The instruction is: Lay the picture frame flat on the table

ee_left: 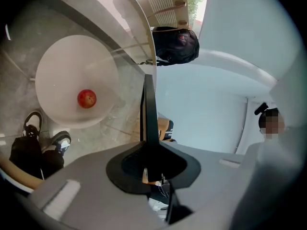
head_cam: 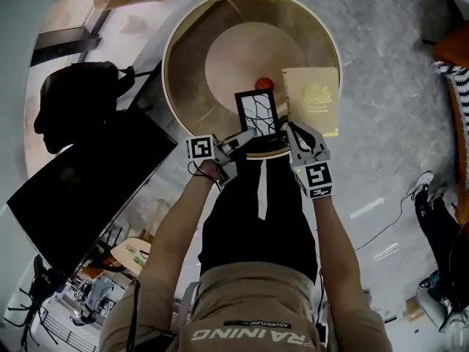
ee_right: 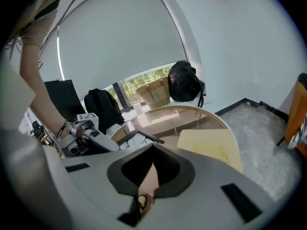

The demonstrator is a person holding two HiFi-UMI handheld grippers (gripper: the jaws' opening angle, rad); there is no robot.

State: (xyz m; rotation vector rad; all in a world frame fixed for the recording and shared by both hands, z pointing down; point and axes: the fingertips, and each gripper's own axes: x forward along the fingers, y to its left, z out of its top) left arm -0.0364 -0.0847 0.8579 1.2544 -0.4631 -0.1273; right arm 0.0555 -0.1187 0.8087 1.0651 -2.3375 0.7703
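At the round table's (head_cam: pixel 170 57) near edge, a black picture frame (head_cam: pixel 256 114) is pinched at its sides by the left gripper (head_cam: pixel 245 135) and the right gripper (head_cam: pixel 289 130), near an apple (head_cam: pixel 264 83).

Person wearing a tan shirt (head_cam: pixel 249 303) with white lettering and black trousers (head_cam: pixel 234 222) with one white stripe (head_cam: pixel 261 193); the left gripper (head_cam: pixel 248 133) and the right gripper (head_cam: pixel 289 128) are pale grey with black jaw linings, each bearing a black-and-white square-marker cube.
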